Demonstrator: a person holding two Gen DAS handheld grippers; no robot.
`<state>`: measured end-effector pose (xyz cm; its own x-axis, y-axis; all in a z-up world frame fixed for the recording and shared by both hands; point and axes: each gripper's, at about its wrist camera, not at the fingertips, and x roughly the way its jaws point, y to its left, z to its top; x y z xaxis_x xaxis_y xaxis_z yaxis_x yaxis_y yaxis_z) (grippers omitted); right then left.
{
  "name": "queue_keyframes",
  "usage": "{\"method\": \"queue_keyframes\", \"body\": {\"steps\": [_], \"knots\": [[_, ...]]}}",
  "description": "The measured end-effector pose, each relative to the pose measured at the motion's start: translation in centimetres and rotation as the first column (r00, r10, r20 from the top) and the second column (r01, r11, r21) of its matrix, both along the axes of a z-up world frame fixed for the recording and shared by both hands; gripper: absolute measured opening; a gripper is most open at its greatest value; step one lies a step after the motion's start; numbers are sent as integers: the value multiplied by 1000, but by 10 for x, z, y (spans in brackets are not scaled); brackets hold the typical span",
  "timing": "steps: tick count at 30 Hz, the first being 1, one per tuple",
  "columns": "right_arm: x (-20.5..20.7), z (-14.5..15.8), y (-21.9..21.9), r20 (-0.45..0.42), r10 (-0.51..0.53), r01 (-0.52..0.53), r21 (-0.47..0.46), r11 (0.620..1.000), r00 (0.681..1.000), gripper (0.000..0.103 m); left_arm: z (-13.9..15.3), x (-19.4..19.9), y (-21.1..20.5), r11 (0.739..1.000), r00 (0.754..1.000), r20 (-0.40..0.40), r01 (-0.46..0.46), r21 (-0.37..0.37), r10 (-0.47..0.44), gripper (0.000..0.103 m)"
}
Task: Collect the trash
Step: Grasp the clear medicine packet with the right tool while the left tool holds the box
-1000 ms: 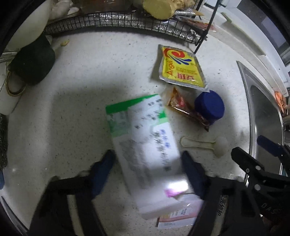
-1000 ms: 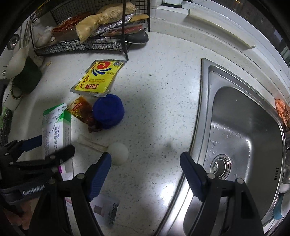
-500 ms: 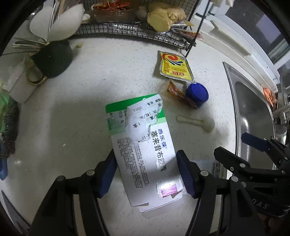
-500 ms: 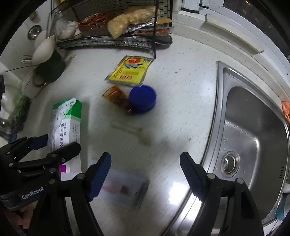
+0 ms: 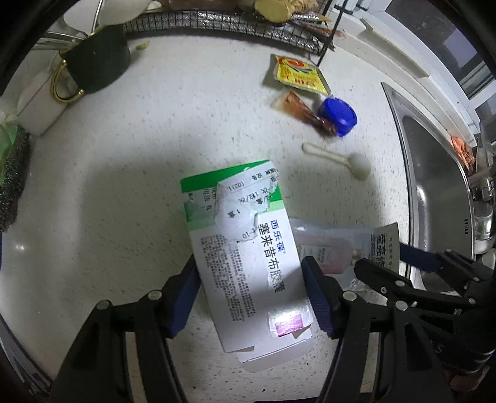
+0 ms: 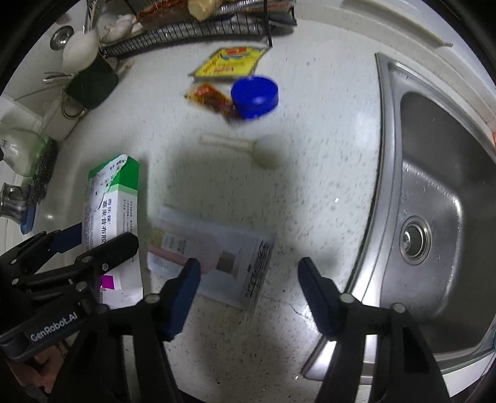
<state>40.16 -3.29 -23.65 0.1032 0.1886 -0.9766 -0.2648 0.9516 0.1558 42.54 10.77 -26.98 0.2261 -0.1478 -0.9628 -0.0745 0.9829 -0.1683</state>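
Note:
My left gripper [image 5: 249,288] is shut on a green and white medicine box [image 5: 245,241], pads against its two sides. The box also shows in the right wrist view [image 6: 113,210]. My right gripper [image 6: 246,279] is open above a clear plastic packet [image 6: 217,251] lying flat on the counter; the packet also shows in the left wrist view [image 5: 338,245]. Farther back lie a white plastic spoon [image 6: 245,147], a blue bottle cap [image 6: 254,96], a red sauce sachet [image 6: 210,97] and a yellow sachet [image 6: 228,60].
A steel sink [image 6: 434,201] is set into the counter on the right. A wire rack [image 6: 192,24] with food runs along the back. A dark mug [image 5: 96,59] and a scouring pad [image 5: 12,173] stand at the left.
My left gripper has closed in on the medicine box and grips it. My right gripper has moved back and left, over the clear packet.

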Motion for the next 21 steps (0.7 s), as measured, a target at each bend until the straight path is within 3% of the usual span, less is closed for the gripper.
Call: {"method": "queue_keyframes", "body": {"steps": [4,6,11,21], "knots": [[-2,-4,1,1,-6,6,26,1000,1000,31,-2,-3,-5,1000,1000,3,14,-13,-14,63],[-2,-6,3,-3,-6,6,26,1000,1000,5,-3,-4,-6,1000,1000,2,14,-6,-14,63],[-6,-3,-7,18,2,-3,49,999,1000,1,6,-14,-10,999,999,18,34,8,-34,63],[-32,42,-31,162,-31,23,53,998,986,1,40,-39,-47,992,988,87,126,10,-126,63]]}}
